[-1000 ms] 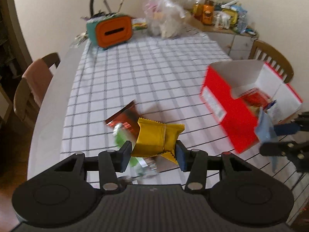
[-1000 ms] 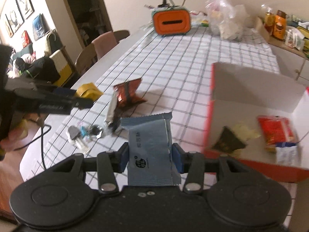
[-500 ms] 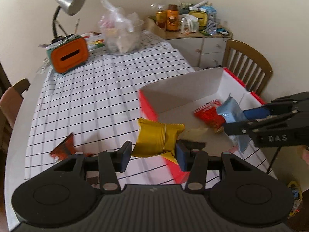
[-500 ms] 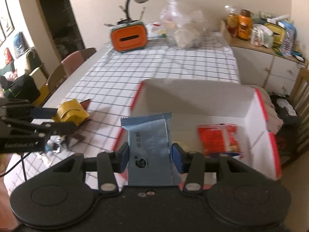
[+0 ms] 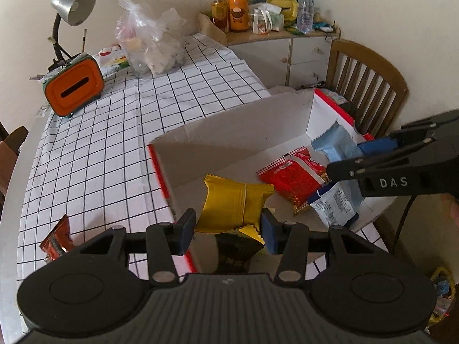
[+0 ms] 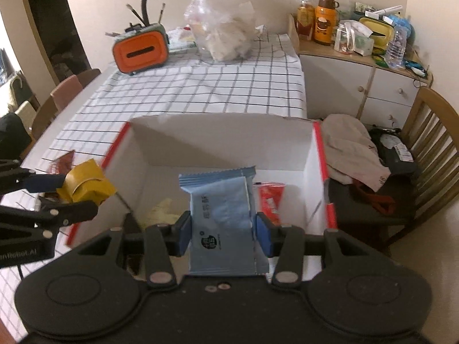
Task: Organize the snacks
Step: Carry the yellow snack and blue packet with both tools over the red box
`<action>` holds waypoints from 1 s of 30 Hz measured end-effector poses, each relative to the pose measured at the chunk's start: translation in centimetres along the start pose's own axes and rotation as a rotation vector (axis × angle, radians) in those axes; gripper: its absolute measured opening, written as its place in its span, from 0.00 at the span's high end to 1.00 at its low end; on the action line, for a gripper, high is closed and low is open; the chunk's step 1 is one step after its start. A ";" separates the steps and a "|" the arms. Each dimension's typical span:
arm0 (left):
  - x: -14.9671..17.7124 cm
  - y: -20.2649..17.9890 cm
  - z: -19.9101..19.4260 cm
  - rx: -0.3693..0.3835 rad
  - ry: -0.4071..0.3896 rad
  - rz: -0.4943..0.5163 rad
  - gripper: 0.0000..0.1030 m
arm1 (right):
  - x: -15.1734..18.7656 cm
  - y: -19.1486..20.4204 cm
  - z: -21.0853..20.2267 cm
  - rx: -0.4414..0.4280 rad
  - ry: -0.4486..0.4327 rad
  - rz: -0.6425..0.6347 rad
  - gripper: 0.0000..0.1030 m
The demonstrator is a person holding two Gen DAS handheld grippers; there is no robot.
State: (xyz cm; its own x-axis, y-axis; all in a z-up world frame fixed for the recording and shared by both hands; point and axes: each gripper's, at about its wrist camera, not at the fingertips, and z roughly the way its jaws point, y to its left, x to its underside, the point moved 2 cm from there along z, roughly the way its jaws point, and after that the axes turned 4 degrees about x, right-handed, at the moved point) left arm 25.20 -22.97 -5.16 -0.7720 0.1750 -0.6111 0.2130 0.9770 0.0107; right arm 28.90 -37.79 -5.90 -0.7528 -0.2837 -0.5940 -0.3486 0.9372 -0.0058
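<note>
Checked white cloth [image 5: 120, 132] covers the tabletop, and a red cardboard box with a white inside [image 5: 238, 132] sits open at its near right corner, beside a wooden slat-back chair [image 5: 370, 86]. The left gripper [image 5: 228, 228] is clamped on a yellow foil snack packet [image 5: 233, 203], holding it over the box's left edge. The right gripper [image 6: 222, 229] is closed on a pale blue snack wrapper [image 6: 222, 215] and holds it above the box's right side. On the box floor lie a red snack bag [image 5: 292, 177], a white-and-blue sachet [image 5: 334, 205] touching it, and a dark packet [image 5: 238, 250] under the yellow one. 1 red-brown wrapper [image 5: 56, 239] lies on the cloth near the tabletop's left edge. At the far edge stand an orange-fronted tissue holder [image 5: 73, 87], a grey desk lamp [image 5: 73, 7] and a clear plastic bag [image 5: 152, 48].
</note>
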 end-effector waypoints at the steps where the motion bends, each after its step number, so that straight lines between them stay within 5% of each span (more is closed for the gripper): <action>1: -0.1 -0.3 0.4 -0.004 0.007 0.004 0.54 | -0.1 -0.2 0.3 0.003 0.004 -0.005 0.56; 17: -1.5 -3.2 5.8 -0.063 0.134 0.089 0.54 | -2.1 0.3 7.5 0.019 0.137 -0.155 0.56; 30: -2.4 -3.2 8.6 -0.076 0.287 0.083 0.53 | -1.9 0.4 9.1 0.015 0.202 -0.194 0.56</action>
State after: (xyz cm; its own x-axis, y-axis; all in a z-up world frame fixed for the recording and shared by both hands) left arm 31.46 -27.55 -10.53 -0.8938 0.2709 -0.3574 0.2448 0.9625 0.1172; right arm 35.28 -35.05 -12.04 -0.7695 -0.4913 -0.4081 -0.4901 0.8639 -0.1161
